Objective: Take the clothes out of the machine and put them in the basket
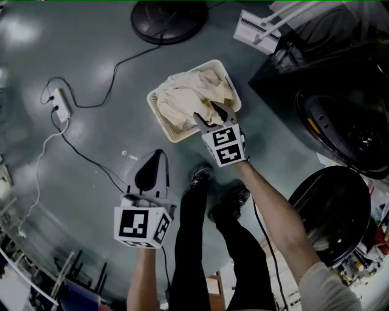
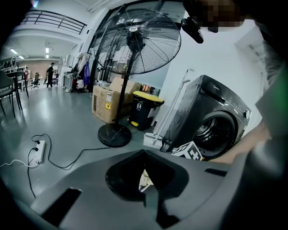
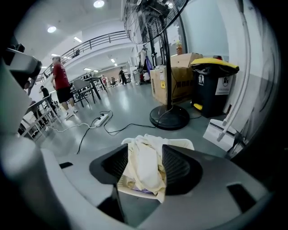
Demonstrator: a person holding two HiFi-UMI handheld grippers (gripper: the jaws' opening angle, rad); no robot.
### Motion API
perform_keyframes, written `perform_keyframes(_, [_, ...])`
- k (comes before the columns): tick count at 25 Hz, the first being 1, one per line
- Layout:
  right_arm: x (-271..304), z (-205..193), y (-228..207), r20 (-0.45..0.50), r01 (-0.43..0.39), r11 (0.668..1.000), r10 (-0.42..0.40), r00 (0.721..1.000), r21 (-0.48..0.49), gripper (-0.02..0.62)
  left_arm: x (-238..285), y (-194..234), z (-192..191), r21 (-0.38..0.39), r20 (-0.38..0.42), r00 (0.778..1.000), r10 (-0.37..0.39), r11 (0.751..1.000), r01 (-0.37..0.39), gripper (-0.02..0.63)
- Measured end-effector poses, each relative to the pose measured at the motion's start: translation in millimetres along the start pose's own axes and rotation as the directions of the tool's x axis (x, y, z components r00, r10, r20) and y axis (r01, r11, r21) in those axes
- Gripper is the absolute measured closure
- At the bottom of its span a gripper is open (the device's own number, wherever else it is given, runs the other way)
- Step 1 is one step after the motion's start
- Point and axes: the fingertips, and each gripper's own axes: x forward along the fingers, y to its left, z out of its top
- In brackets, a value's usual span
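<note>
A cream plastic basket (image 1: 159, 114) stands on the grey floor, heaped with cream clothes (image 1: 188, 94). My right gripper (image 1: 205, 112) hovers over the basket's near right corner, jaws apart in a V just above the heap. In the right gripper view, the cream clothes (image 3: 144, 166) lie between and below the spread jaws, with the basket rim (image 3: 182, 143) behind them. My left gripper (image 1: 159, 153) is held lower left of the basket, over bare floor, jaws together and empty. The dark washing machine (image 1: 346, 130) is at the right, its round door (image 1: 331, 206) swung open.
A fan base (image 1: 170, 18) stands beyond the basket, its cable running to a white power strip (image 1: 61, 103) at left. A white dustpan (image 1: 258, 27) leans by the machine. The person's shoes (image 1: 200, 175) are just before the basket. The left gripper view shows the washing machine (image 2: 216, 126).
</note>
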Motion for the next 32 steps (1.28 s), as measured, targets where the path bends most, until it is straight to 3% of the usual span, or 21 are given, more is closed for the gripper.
perform_keyframes(7, [-46.6, 4.4, -16.9, 0.054, 0.064, 0.993, -0.069, 0.996, 0.097, 0.548, 12.3, -35.8, 13.3, 0.049, -0.007, 0.998, -0.056, 0.997, 0.057, 0.589])
perform_keyframes(12, [-79.6, 2.1, -26.4, 0.093, 0.066, 0.982, -0.083, 0.992, 0.174, 0.571, 25.1, -68.0, 18.8, 0.100, -0.028, 0.993, -0.113, 0.988, 0.115, 0.588])
perform_keyframes(16, [-121.1, -1.5, -45.2, 0.147, 0.107, 0.958, -0.150, 0.978, 0.268, 0.571, 36.4, -97.5, 19.7, 0.143, -0.056, 0.985, -0.163, 0.975, 0.170, 0.589])
perform_keyframes(23, [-223.1, -40.5, -100.3, 0.174, 0.236, 0.869, -0.338, 0.925, 0.435, 0.572, 52.4, -172.5, 20.5, 0.196, -0.100, 0.958, -0.269, 0.938, 0.285, 0.589])
perform_keyframes(32, [-371.2, -97.1, -149.7, 0.126, 0.426, 0.729, -0.568, 0.814, 0.536, 0.572, 54.7, -275.2, 21.9, 0.270, -0.164, 0.905, -0.392, 0.865, 0.423, 0.588])
